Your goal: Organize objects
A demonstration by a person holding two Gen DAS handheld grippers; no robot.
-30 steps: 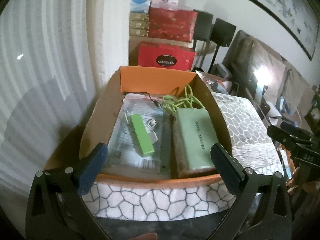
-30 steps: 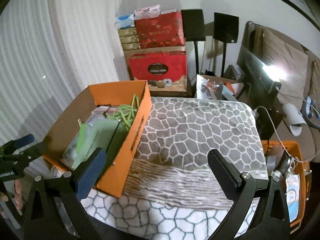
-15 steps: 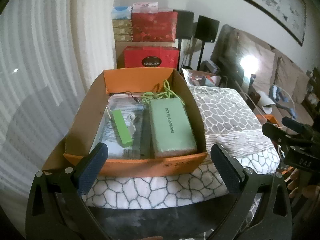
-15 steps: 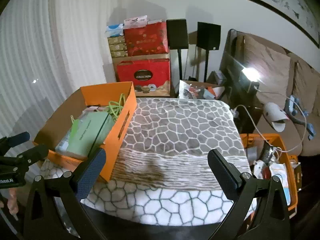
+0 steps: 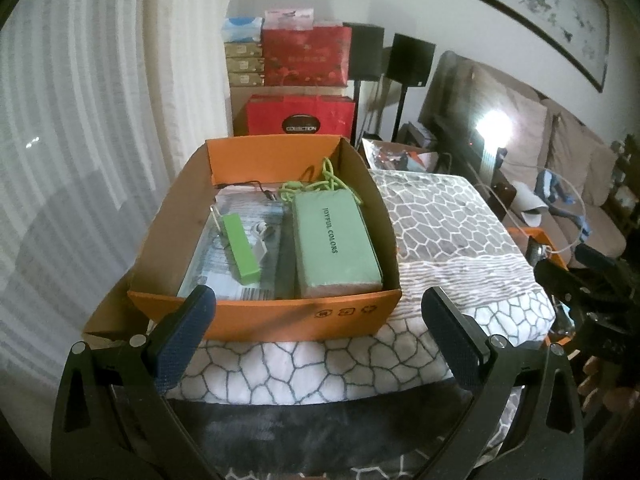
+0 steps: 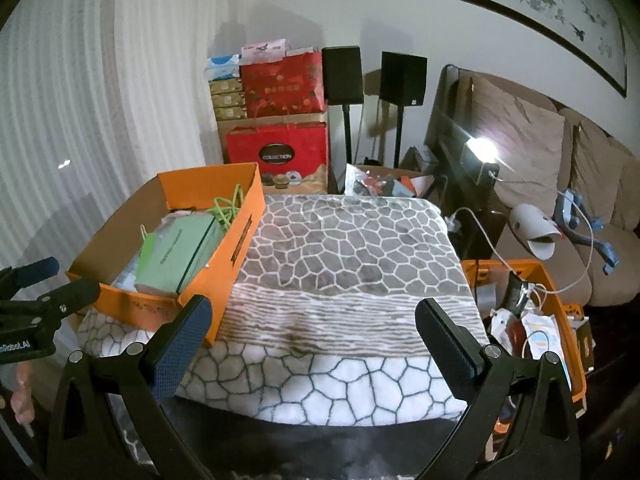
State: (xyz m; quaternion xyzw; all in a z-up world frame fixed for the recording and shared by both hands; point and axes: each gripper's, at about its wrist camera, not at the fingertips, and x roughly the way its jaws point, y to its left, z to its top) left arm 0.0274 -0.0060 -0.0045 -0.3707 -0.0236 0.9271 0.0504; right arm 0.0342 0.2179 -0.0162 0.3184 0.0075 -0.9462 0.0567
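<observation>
Left gripper (image 5: 320, 322): jaws spread wide, empty, just short of the box's near wall. Right gripper (image 6: 310, 326): jaws spread wide, empty, over the blanket (image 6: 352, 240), right of the box.

Box (image 5: 260, 316): orange cardboard, open top, three small printed symbols on the near wall, resting on the blanket's left part.

Inside the box, right side: pale green case (image 5: 334, 242) lettered "JOYFUL COLORS". Behind it: coiled green cord (image 5: 316, 186). Left side: small bright green power bank (image 5: 240, 252) lying on clear plastic packets (image 5: 212, 264).

Behind the box: red carton (image 5: 300, 116) with an oval label reading "COLLECTION".
</observation>
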